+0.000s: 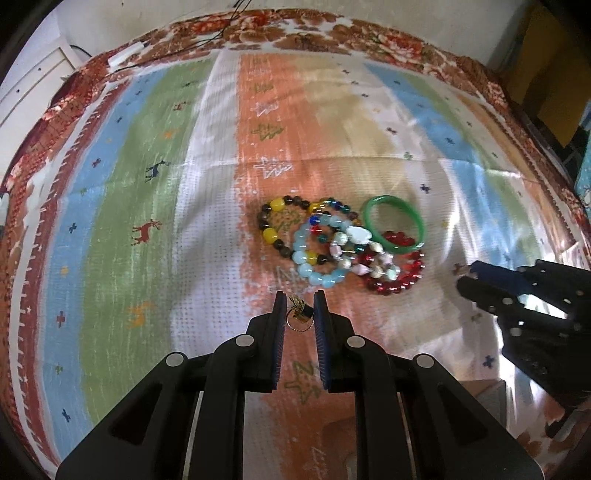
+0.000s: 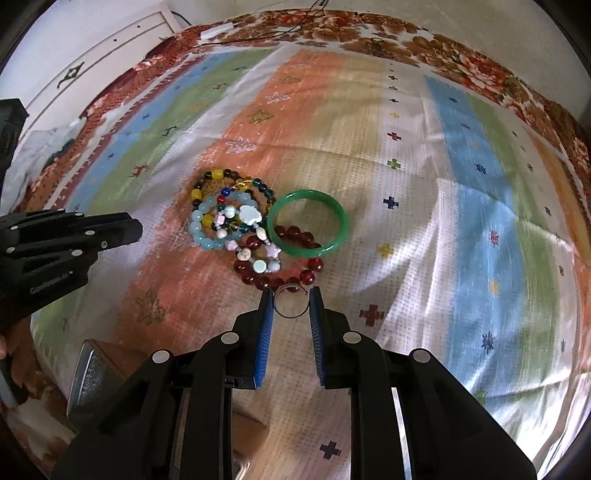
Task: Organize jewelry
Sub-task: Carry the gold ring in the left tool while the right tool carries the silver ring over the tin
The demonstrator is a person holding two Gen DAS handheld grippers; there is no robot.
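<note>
a: what've u got on the left cam?

b: my left gripper (image 1: 300, 308) is over the orange stripe of the striped cloth (image 1: 155, 221). there's a small gold ring w/ a dark charm (image 1: 298, 314) sitting btwn the pads, looks like it's pinched there, fingers close together on it. pads are blue ribbed.

a: and the pile?

b: just ahead of the tips. yellow-and-brown bead bracelet (image 1: 275, 225) on the left, light blue bead bracelet (image 1: 317, 254) overlapping it, a mixed white/pink stone one (image 1: 364, 254) over the middle, dark red bead bracelet (image 1: 399, 277) nearer me on the right, green bangle (image 1: 394, 223) at the far right lying partly on the red beads. all flat on the cloth, tangled tog.

a: right side?

b: my right gripper (image 2: 291, 302) has a thin metal ring (image 2: 290, 301) btwn its fingers, touching both pads as far as i can see, so it's gripping that, fingers only as wide as the ring. it's just my side of the red beads (image 2: 280, 278), very near them. the green bangle (image 2: 306, 223) is a bit further on.

a: grippers near each other?

b: apart, one each side of the pile. from the right cam the left gripper (image 2: 125, 230) comes in at the left edge, tips near the blue beads (image 2: 207, 230). cloth edge is a red floral border (image 2: 461, 59), some thin black cables (image 2: 258, 35) at the far end. a box-like thing (image 2: 96, 373) shows low left, can't tell what.
</note>
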